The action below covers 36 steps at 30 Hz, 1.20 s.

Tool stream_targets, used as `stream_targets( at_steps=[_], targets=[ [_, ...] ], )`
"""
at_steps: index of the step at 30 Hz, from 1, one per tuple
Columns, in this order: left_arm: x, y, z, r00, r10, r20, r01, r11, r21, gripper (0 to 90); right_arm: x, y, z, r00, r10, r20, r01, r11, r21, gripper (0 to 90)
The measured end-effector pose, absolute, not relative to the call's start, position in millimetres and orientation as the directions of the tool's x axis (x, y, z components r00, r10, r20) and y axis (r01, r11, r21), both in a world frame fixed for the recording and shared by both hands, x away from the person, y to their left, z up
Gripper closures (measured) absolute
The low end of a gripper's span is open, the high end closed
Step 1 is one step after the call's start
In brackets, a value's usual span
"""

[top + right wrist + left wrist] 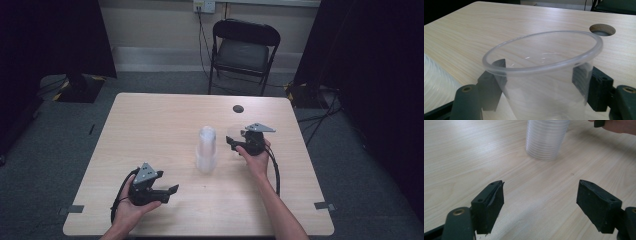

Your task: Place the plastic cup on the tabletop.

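Standing upright between the jaws of the right gripper [541,95], a single clear plastic cup [544,75] sits on the right half of the surface [150,130], just beside the tall stack of clear cups [206,149] at the middle, from which it was probably taken. In the right gripper view the jaws flank the cup wall on both sides, yet whether the pads press on it or merely stand beside it cannot be told, since the wall is transparent and the contact line blurs into the black behind it; a cup set down with the mouth up suggests it is being placed here, with the grip perhaps easing off. The cup's base is cut off by the bottom of that view, so whether it rests fully on the wood cannot be confirmed there, and in the high view the cup [233,135] is only a faint pale shape against the right gripper [235,145]. Farther out, the left gripper [170,192] lies low near the front left of the surface with its jaws wide apart and nothing between them, pointed toward the stack [546,138] as if waiting its turn. A round cable hole [602,29] lies beyond the cup near the far edge, and a folding chair [243,52] stands behind the surface.
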<state>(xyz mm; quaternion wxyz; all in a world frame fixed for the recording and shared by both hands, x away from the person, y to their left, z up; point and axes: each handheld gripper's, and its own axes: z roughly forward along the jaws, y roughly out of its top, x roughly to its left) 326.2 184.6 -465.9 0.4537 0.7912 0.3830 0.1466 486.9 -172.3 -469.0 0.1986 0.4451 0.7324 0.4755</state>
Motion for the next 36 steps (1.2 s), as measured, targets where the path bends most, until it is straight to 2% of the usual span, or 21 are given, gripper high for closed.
stream_targets(
  at_steps=[22, 36],
  targets=[
    [326.8, 184.5, -466.4, 0.661, 0.743, -0.110, 0.475, -0.300, 0.827, 22.0, 475.0, -176.1, -475.2, -0.538, 0.835, 0.113, 0.481, 0.194, 0.855, 29.6],
    [328.7, 185.3, -467.8, 0.657, 0.746, -0.107, 0.478, -0.303, 0.824, 22.0, 469.5, -180.1, -479.6, -0.532, 0.838, 0.123, 0.502, 0.195, 0.843, 19.4]
  ],
)
